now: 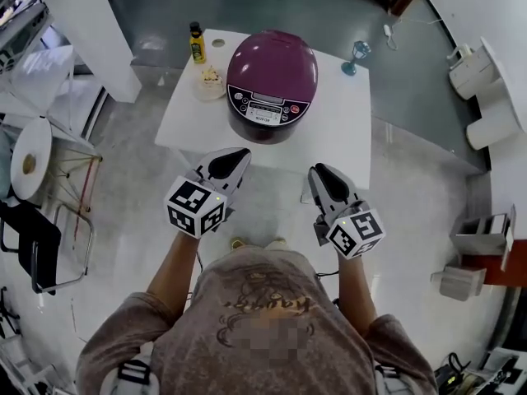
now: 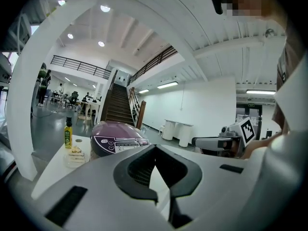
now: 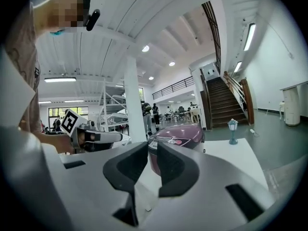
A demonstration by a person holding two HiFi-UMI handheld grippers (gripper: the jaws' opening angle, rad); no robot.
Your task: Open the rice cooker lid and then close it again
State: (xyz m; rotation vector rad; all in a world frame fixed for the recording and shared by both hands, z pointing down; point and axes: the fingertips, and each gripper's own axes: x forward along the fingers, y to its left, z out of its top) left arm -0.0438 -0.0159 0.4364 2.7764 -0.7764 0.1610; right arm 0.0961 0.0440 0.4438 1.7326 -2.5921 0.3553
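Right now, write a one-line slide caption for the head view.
Left gripper and right gripper poised before the closed purple rice cooker on a white table.

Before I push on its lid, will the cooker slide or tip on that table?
The cooker looks squat and wide-based, so it probably won't tip. The table top looks smooth, so a level push might slide it; pressing downward seems safer. Its rounded, glossy lid may be slippery.
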